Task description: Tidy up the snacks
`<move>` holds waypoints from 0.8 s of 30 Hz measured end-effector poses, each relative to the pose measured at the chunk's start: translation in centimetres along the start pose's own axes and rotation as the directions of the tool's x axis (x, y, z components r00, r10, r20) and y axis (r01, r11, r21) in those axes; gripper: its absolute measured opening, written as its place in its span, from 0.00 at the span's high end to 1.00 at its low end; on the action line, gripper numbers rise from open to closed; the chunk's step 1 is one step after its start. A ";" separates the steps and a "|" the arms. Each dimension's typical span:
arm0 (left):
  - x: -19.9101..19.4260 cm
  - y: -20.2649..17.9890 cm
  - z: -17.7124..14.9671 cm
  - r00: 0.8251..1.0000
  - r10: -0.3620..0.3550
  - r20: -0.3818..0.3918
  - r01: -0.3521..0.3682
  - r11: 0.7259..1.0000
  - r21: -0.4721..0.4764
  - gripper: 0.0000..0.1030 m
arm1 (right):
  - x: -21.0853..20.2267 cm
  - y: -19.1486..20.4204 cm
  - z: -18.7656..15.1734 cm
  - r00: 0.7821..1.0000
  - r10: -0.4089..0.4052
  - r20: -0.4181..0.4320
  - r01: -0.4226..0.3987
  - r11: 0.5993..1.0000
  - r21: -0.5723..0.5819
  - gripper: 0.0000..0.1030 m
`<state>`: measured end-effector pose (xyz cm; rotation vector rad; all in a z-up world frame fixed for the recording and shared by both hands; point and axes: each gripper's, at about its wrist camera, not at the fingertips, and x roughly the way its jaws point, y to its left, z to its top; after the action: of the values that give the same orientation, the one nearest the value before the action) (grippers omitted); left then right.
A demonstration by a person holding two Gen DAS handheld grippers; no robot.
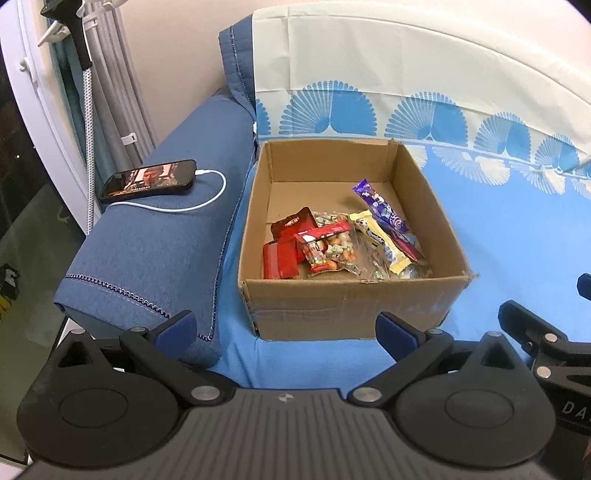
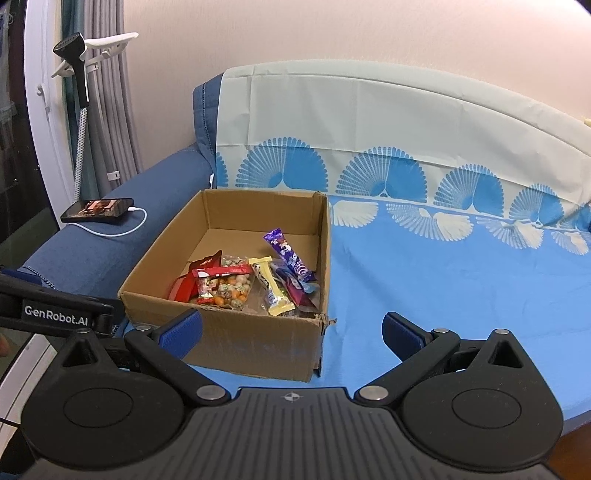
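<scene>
With both the left tongs (image 1: 284, 328) and right tongs (image 2: 291, 330) spread open and empty at the bottom of the frame, a careless reach could crumple the slippery wrappers heaped in the cardboard box (image 2: 258, 343) or shove it across the bed (image 2: 461, 295).

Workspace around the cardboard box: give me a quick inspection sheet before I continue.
Surface: blue patterned bedsheet, nothing loose seen on it.
Job's things: open brown cardboard box holding purple wrapper, yellow bar, red packets, clear candy bag.
Clutter: black phone, screen lit, on blue denim armrest.
Grippers: left gripper and right gripper open, empty.
Cables: white charging cable plugged into phone.
Surroundings: grey curtain, pink wall.
</scene>
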<state>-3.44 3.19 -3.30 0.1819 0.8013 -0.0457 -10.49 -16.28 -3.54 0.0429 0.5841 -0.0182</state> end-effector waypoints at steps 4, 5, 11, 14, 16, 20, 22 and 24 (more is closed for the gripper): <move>0.5 0.2 0.3 1.000 -0.019 -0.013 0.019 1.000 -0.014 0.00 | 0.5 -0.1 0.3 1.000 -0.004 0.003 0.004 1.000 -0.009 0.00; 0.6 0.2 0.4 1.000 -0.025 -0.016 0.024 1.000 -0.017 0.00 | 0.6 -0.1 0.3 1.000 -0.003 0.002 0.003 1.000 -0.009 0.00; 0.6 0.1 0.5 1.000 -0.021 -0.006 0.021 1.000 -0.016 0.00 | 0.9 -0.2 0.5 1.000 0.002 0.004 -0.002 1.000 -0.010 0.00; 0.5 0.1 0.5 1.000 -0.025 -0.008 0.025 0.999 -0.022 0.00 | 0.9 -0.2 0.5 1.000 0.002 0.008 -0.002 1.000 -0.008 0.00; 0.5 0.1 0.5 1.000 -0.024 -0.010 0.024 0.999 -0.023 0.00 | 0.9 -0.2 0.4 1.000 0.004 0.009 -0.004 1.000 -0.007 0.00; 0.5 0.0 0.6 1.000 -0.017 -0.011 0.017 1.000 -0.020 0.00 | 0.7 -0.3 0.3 1.000 0.007 0.012 -0.007 1.000 -0.004 0.00; 0.5 -0.1 0.6 1.000 -0.016 -0.011 0.016 1.000 -0.019 0.00 | 0.7 -0.4 0.2 1.000 0.008 0.010 -0.008 1.000 -0.001 0.00; 0.5 -0.1 0.6 1.000 -0.017 -0.013 0.017 1.000 -0.019 0.00 | 0.7 -0.6 0.2 1.000 0.010 0.009 -0.010 1.000 0.000 0.00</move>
<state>-2.70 3.01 -3.29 0.1578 0.8159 -0.0534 -9.77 -16.87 -3.79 0.0454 0.5747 -0.0083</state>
